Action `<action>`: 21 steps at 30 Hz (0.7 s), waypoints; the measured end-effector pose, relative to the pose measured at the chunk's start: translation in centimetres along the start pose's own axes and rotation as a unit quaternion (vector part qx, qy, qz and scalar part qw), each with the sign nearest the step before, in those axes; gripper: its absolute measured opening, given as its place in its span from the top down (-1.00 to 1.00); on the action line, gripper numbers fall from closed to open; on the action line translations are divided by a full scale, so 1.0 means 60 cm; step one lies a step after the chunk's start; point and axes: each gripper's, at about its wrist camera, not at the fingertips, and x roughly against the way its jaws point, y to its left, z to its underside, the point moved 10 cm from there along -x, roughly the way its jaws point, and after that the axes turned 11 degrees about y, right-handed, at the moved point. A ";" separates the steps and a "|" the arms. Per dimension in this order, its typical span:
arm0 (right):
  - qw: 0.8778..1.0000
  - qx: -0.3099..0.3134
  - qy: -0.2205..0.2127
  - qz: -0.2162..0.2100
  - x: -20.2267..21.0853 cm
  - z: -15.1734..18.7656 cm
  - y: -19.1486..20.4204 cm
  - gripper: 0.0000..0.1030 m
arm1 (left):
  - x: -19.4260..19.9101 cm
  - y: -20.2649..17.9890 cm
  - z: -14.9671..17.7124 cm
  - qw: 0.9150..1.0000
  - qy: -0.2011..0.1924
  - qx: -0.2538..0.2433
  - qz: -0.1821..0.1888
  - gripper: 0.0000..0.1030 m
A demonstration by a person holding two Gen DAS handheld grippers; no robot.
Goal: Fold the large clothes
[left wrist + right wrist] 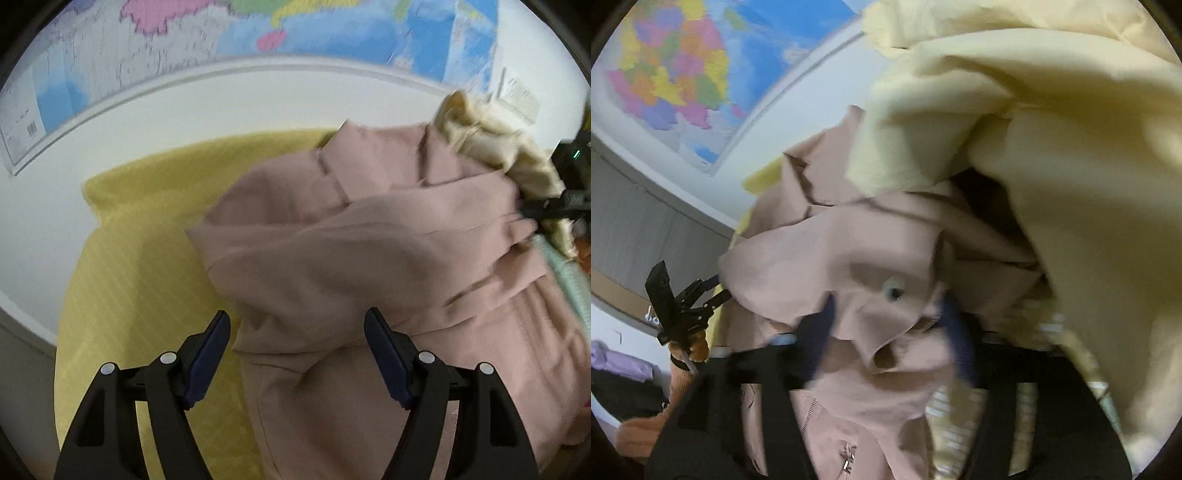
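A dusty-pink garment point(351, 240) lies crumpled on a yellow cover point(147, 221). My left gripper point(297, 321) hovers open over the garment's near edge, its pads clear of the fabric. In the right wrist view the pink garment point(831, 251) shows a round snap point(894, 288) and a zipper point(847, 456). My right gripper point(890, 310) is blurred, its fingers wide apart with a loose pink fold between them, not pinched. A cream garment point(1034, 129) hangs over the right side. The left gripper point(698, 295) shows at the pink garment's left edge, the right gripper point(565, 199) at its right edge.
A coloured map point(258, 37) hangs on the white wall behind. A pale striped cloth point(960, 424) lies under the pink garment at the right. A purple cloth point(613, 362) and a dark one point(620, 395) lie at the far left beside an orange sleeve point(646, 428).
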 end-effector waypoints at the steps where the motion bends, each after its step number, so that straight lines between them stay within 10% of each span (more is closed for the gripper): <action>1: 1.000 0.011 -0.005 0.003 -0.002 0.004 0.005 -0.37 | 0.012 -0.005 -0.006 1.000 -0.011 -0.001 0.014 -0.48; 3: 0.999 0.027 -0.013 0.014 -0.012 0.008 0.014 -0.10 | 0.035 -0.015 -0.030 0.999 -0.042 -0.012 0.020 -0.57; 6: 0.999 0.033 0.013 0.022 -0.037 0.014 0.018 0.93 | 0.015 -0.030 -0.055 0.999 -0.031 -0.024 0.003 -0.57; 13: 0.997 -0.017 -0.022 -0.071 0.060 0.026 0.018 0.93 | -0.077 -0.043 -0.055 0.997 0.020 -0.052 -0.051 -0.50; 21: 0.995 -0.050 0.014 0.082 0.026 0.049 -0.050 0.56 | -0.074 -0.064 -0.054 0.995 0.014 -0.083 -0.052 -0.60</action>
